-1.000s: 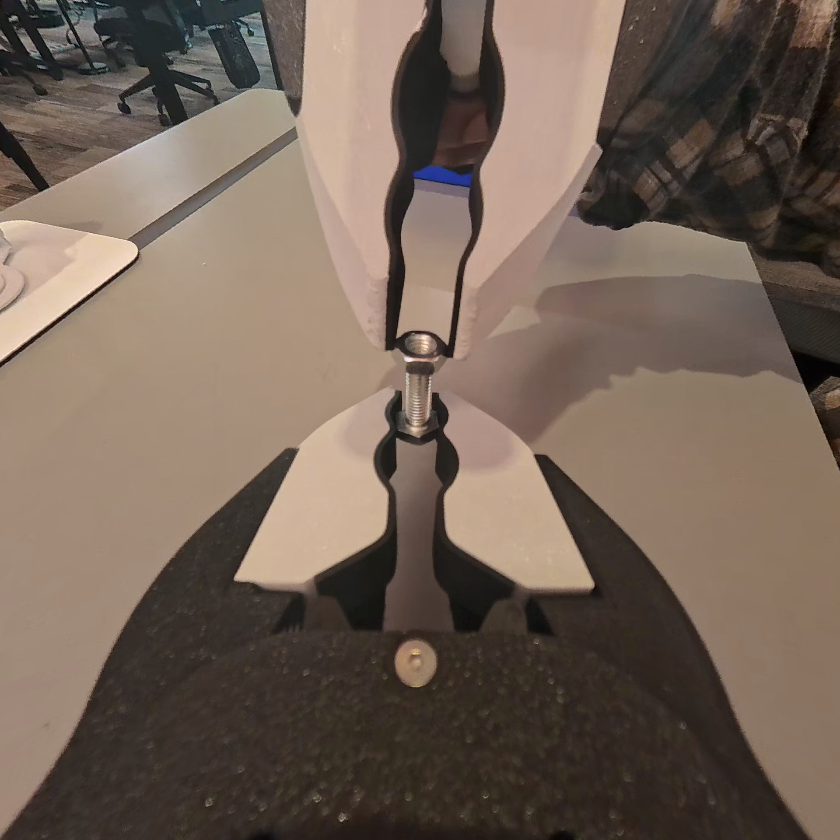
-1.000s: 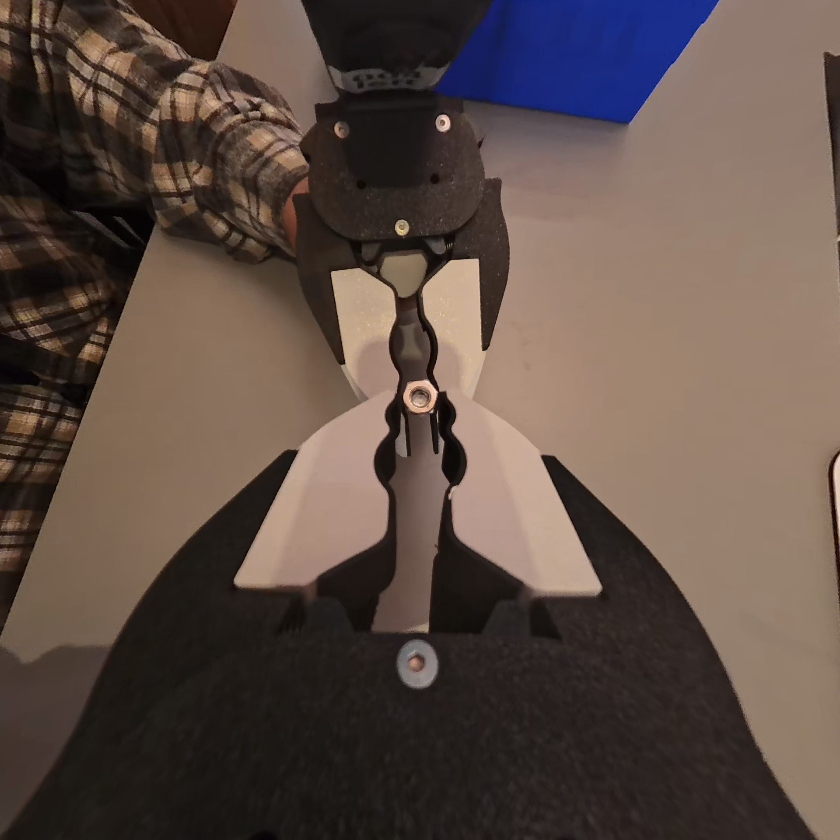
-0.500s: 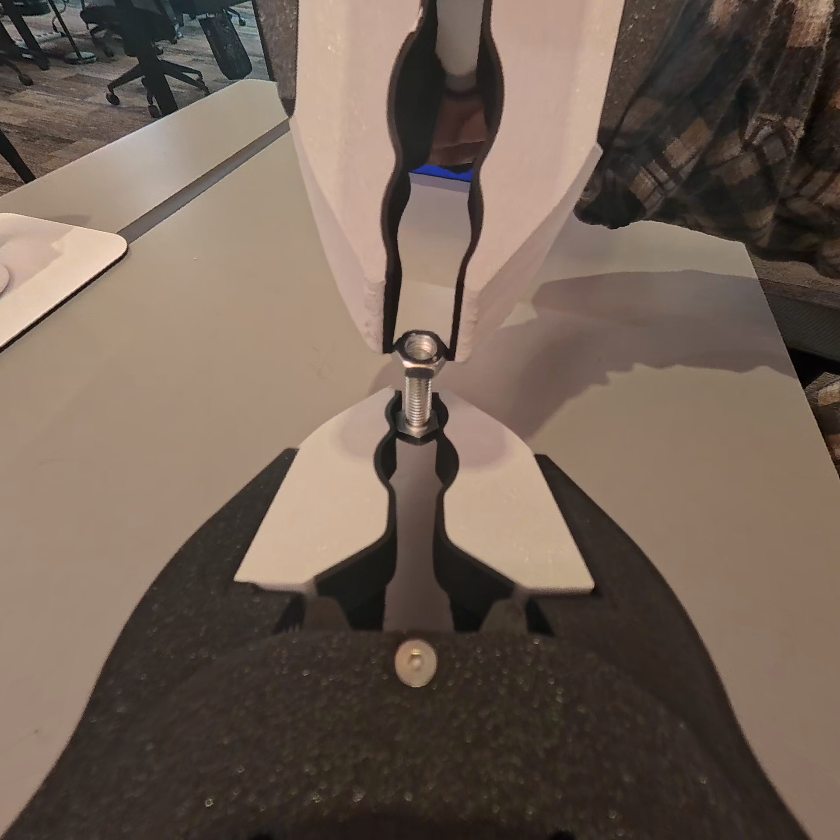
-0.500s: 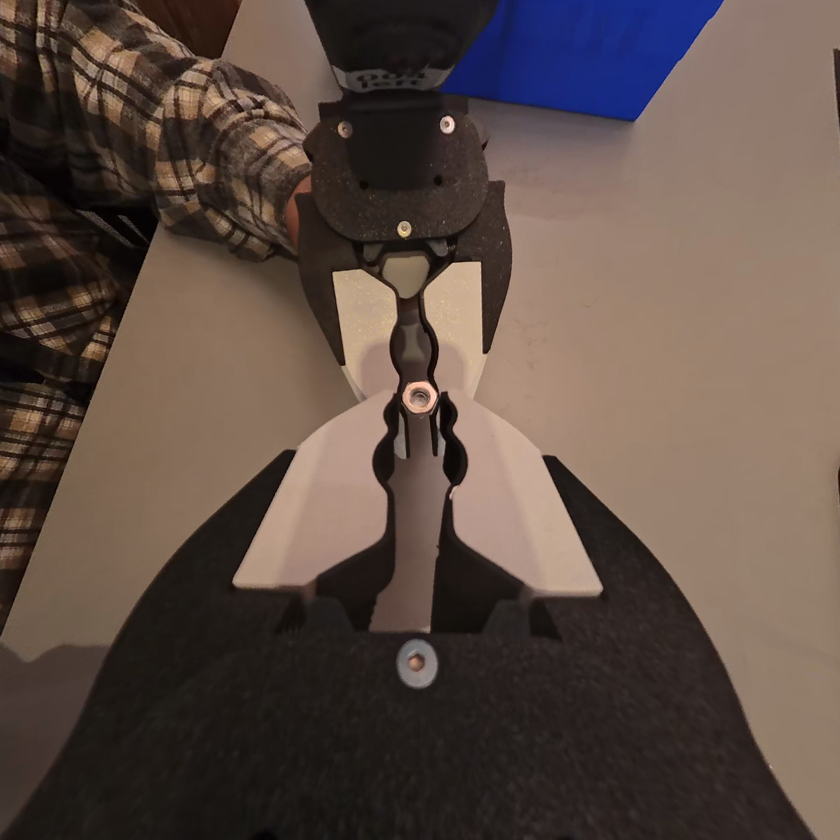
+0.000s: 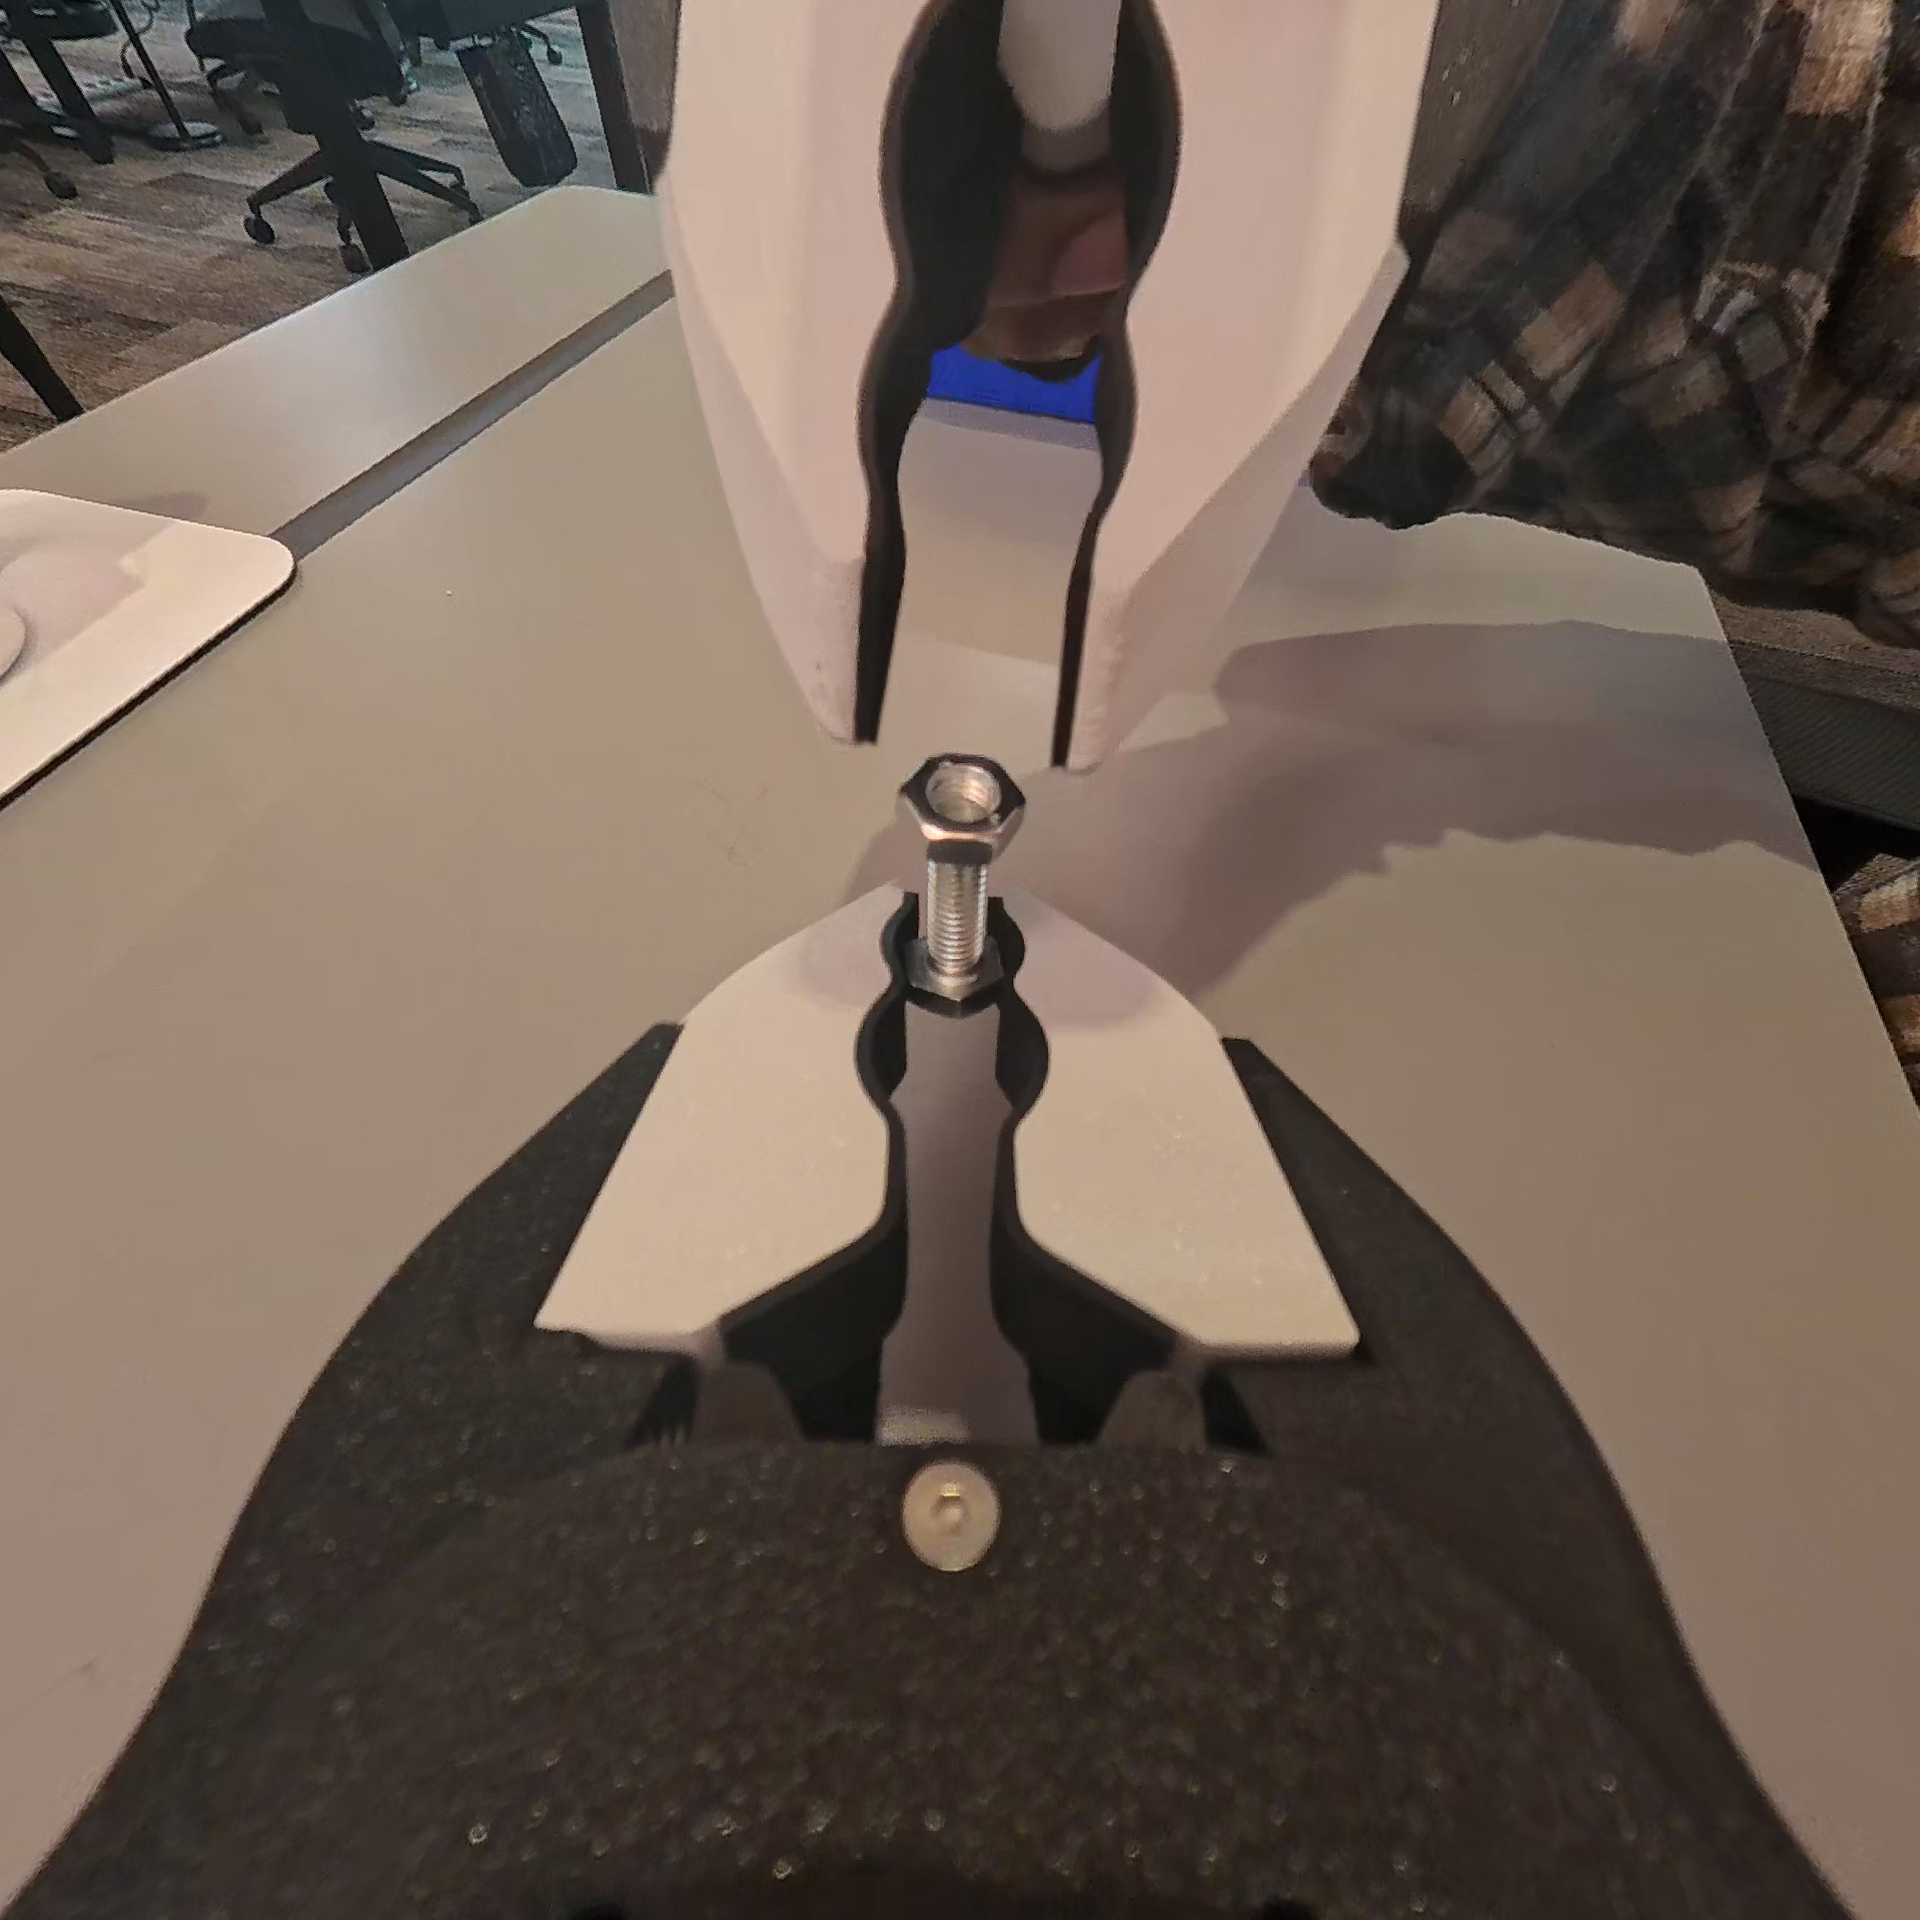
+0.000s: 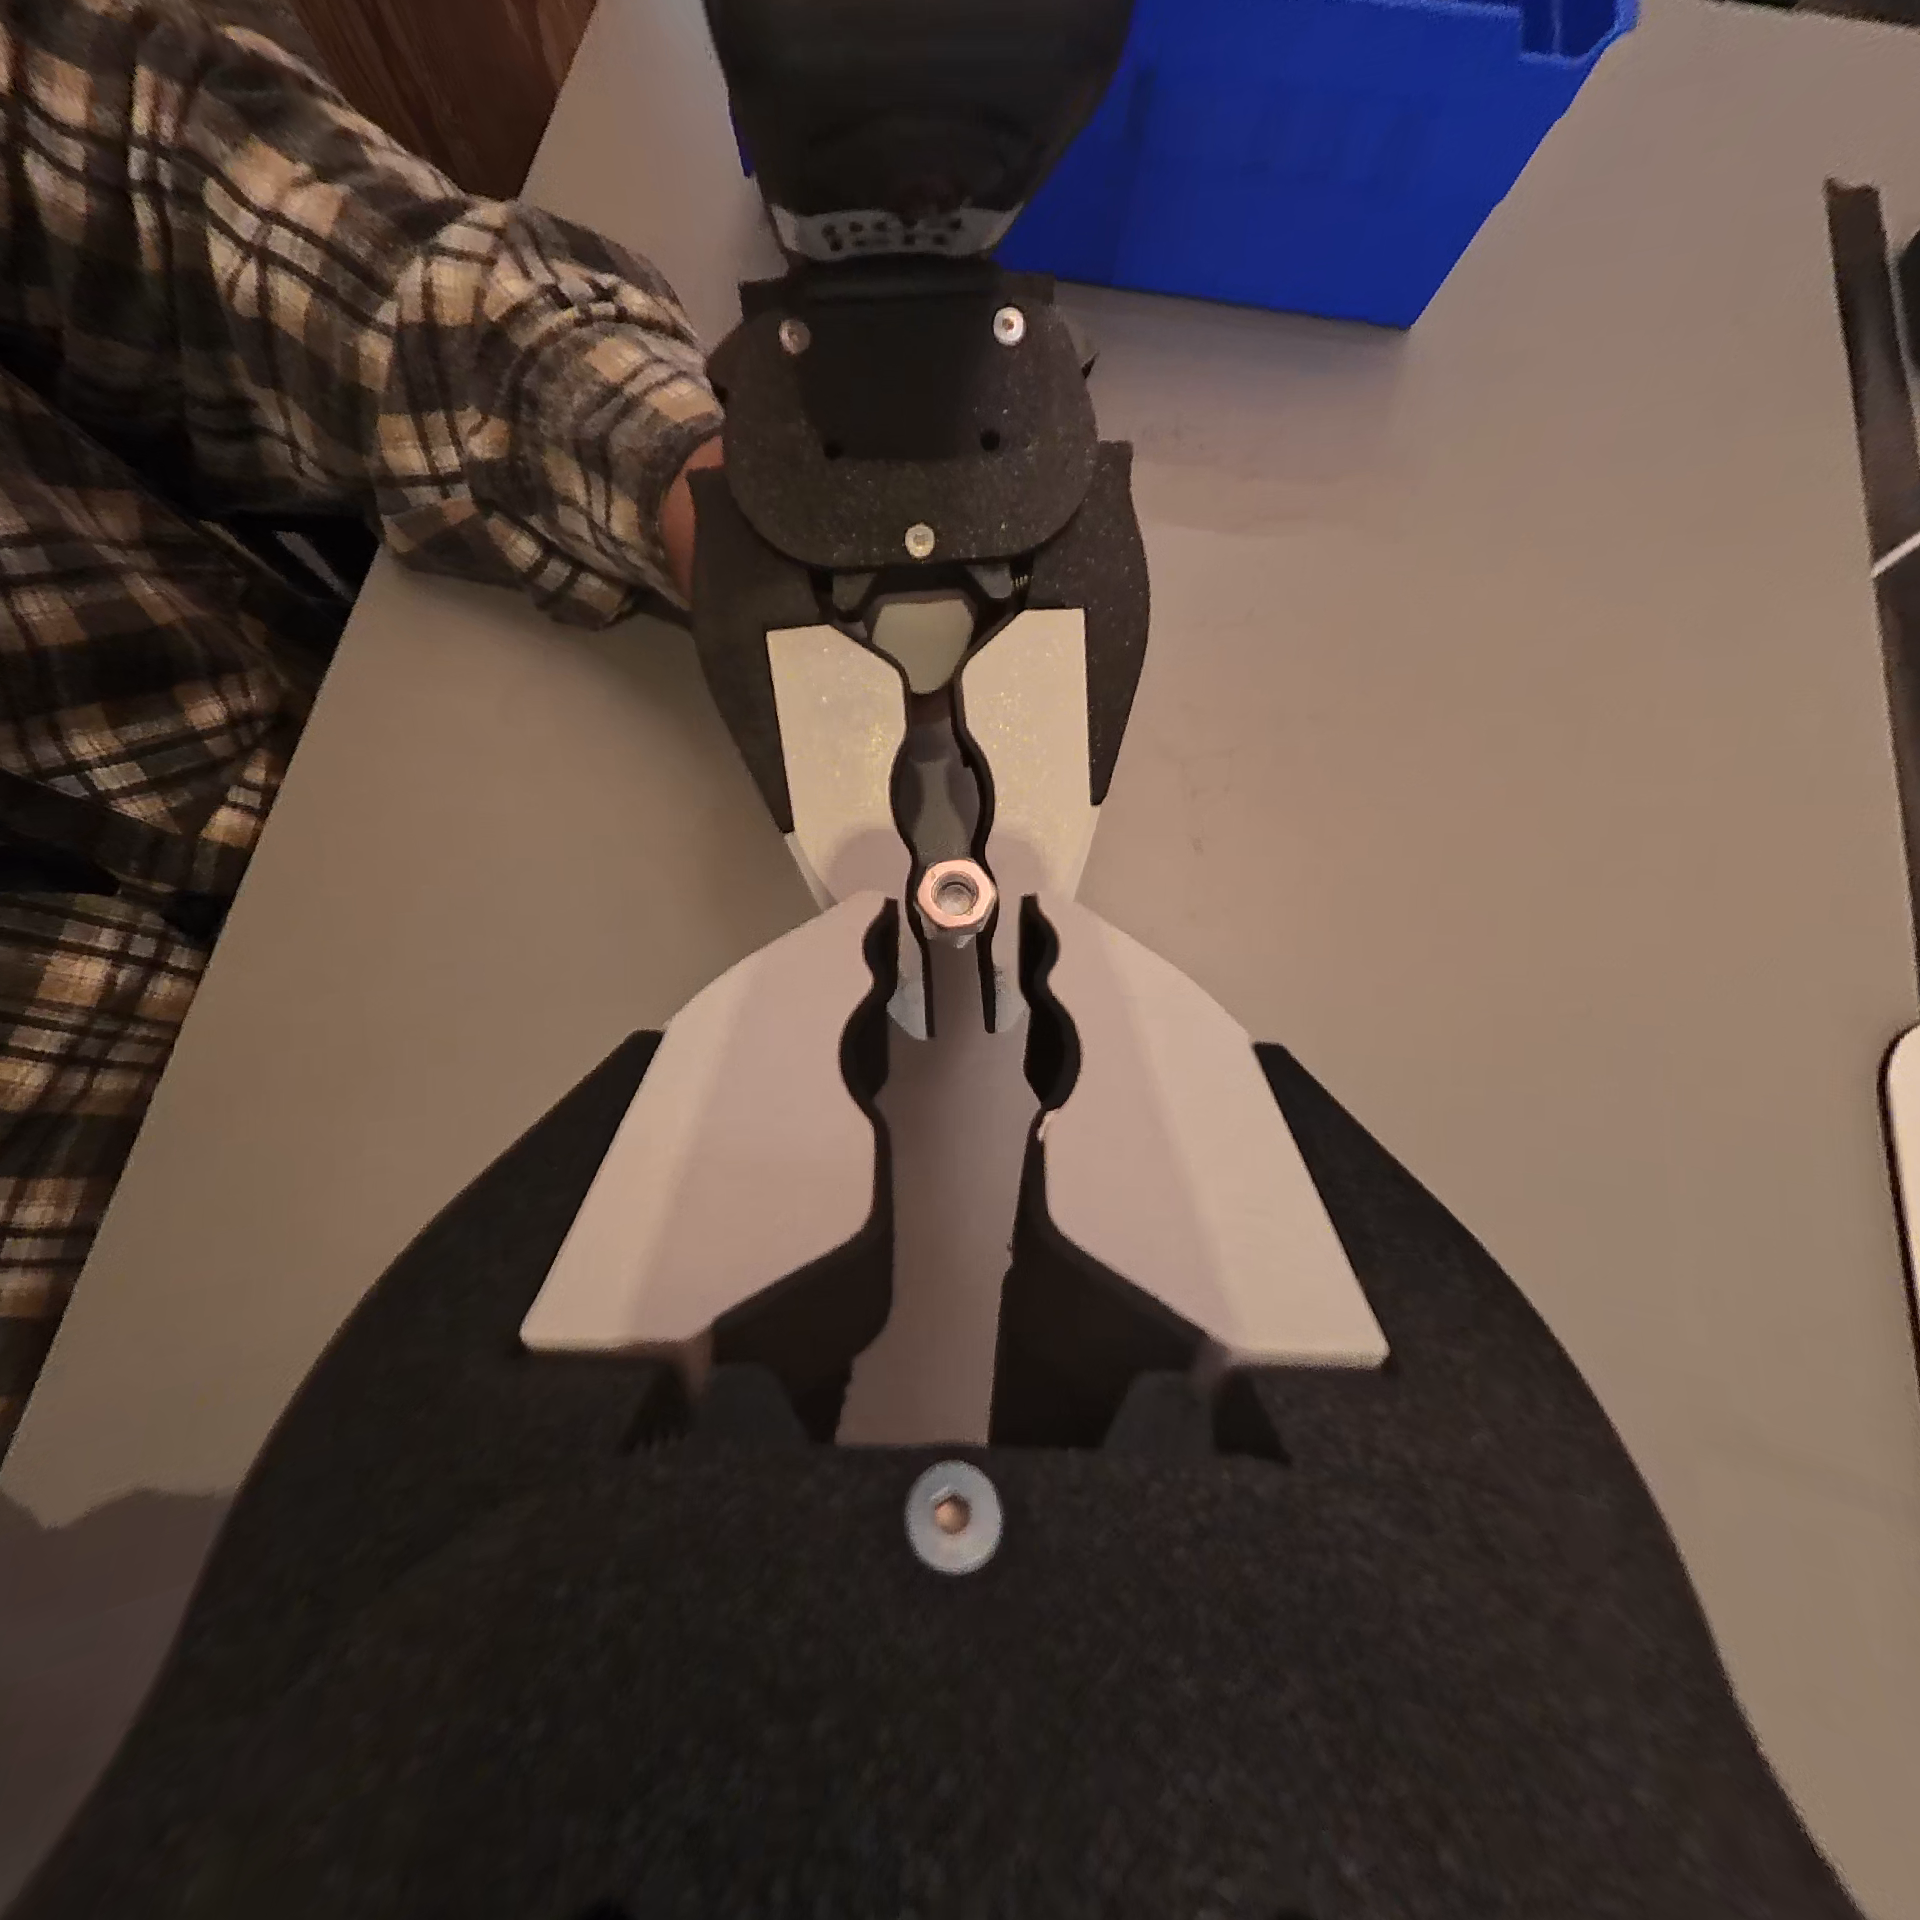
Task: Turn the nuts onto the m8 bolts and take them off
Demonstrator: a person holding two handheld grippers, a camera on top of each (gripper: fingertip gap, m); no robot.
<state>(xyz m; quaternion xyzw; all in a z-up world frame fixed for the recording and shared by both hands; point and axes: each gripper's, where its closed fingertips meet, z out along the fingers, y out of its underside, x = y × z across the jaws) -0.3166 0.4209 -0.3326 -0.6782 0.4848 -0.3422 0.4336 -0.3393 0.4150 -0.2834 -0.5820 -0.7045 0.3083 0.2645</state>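
Note:
A silver bolt (image 5: 951, 914) stands upright with its head clamped in my left gripper (image 5: 951, 987), which is shut on it. A silver hex nut (image 5: 964, 805) sits on the bolt's tip; it also shows in the right wrist view (image 6: 951, 902). My right gripper (image 6: 956, 920) faces the left one. Its jaws are open, and there is a small gap on each side of the nut. In the left wrist view the right gripper (image 5: 971, 743) has its tips just beyond the nut, apart from it. The left gripper's fingers (image 6: 831, 727) show behind the nut.
A grey table (image 5: 416, 831) lies below both grippers. A blue bin (image 6: 1299, 156) stands behind the left gripper. A white pad (image 5: 125, 613) lies at the left. A person's plaid sleeve (image 6: 364, 343) is close by. Office chairs (image 5: 332, 135) stand beyond the table. My right fingertips sit around 5 centimetres from my left ones.
My right gripper has opened and drawn back a little from the nut it was holding. The nut stays on the bolt's tip. The left gripper still holds the bolt.

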